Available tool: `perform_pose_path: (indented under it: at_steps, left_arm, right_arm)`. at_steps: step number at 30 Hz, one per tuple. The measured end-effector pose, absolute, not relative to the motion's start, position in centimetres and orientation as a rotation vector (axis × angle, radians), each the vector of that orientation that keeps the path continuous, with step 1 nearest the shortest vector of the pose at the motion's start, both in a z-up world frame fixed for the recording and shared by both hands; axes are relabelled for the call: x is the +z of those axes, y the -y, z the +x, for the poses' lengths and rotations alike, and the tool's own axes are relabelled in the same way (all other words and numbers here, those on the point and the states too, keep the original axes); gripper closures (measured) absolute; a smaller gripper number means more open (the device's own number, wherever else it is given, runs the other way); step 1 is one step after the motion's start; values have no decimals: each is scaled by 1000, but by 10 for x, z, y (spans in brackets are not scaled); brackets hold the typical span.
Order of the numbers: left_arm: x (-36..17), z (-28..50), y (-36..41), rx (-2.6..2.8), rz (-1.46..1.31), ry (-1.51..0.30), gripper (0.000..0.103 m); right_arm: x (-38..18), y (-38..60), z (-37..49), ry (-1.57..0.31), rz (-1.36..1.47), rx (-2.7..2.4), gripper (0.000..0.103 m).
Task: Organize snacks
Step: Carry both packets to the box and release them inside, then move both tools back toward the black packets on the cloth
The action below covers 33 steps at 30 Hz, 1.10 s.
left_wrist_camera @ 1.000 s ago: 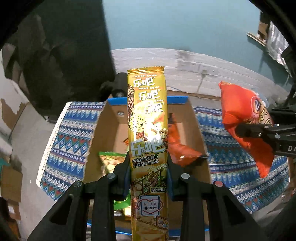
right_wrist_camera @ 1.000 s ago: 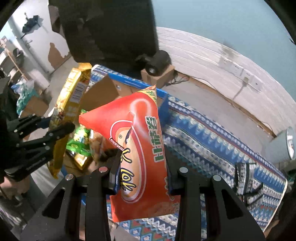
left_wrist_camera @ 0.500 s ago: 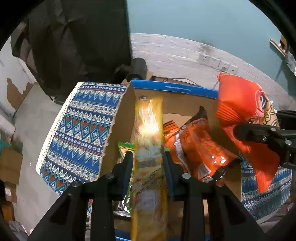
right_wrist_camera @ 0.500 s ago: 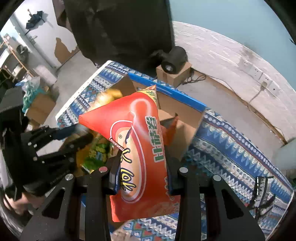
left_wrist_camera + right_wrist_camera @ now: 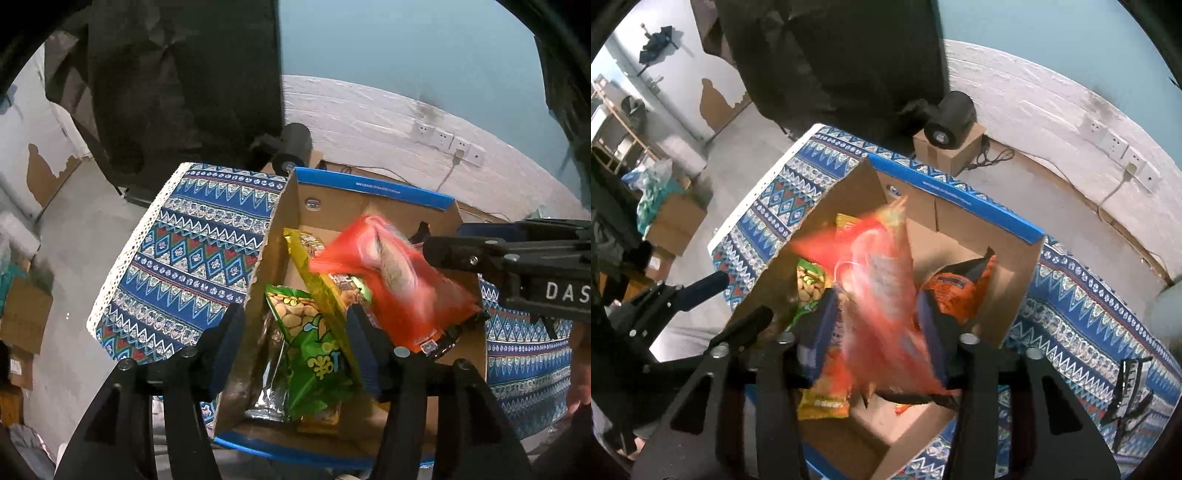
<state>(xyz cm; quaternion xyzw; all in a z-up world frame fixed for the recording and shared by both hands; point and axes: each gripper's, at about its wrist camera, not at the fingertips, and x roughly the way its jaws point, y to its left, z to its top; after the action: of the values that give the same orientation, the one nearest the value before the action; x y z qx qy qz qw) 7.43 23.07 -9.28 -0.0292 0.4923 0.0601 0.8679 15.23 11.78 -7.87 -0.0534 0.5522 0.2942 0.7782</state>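
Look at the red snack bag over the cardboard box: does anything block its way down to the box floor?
Partly. The red snack bag is inside the box's open top, but the long yellow bag and green peanut bag lie beneath it, so it would land on them.

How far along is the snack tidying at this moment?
Done: a yellow pack, a green peanut bag and an orange bag lie in the cardboard box; the left gripper is open. In hand: a blurred red bag between the right gripper's jaws, over the box; whether gripped or dropping is unclear. Left: settling that bag.
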Motion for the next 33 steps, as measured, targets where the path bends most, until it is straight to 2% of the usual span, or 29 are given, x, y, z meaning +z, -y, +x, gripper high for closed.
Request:
perform_pose_path:
  at_steps: [5,10,24,33]
  left_arm:
    - [-90,73,-225,101,-68,-1031,43]
    - [-88,73,-211,78,-32,-1030,42]
    - [-81,68,-154,5,96,-1020,31]
    - [-83,71,-107,-58,185,-1029,31]
  right_arm:
    - [-73,-115,146,-1178,-138,638,45]
    - [-69,-102,139,-1157,-186,606,35]
    - [-69,-29,122,-1138,-247,520,33]
    - [-70,29,113,-1138,-228,440,33]
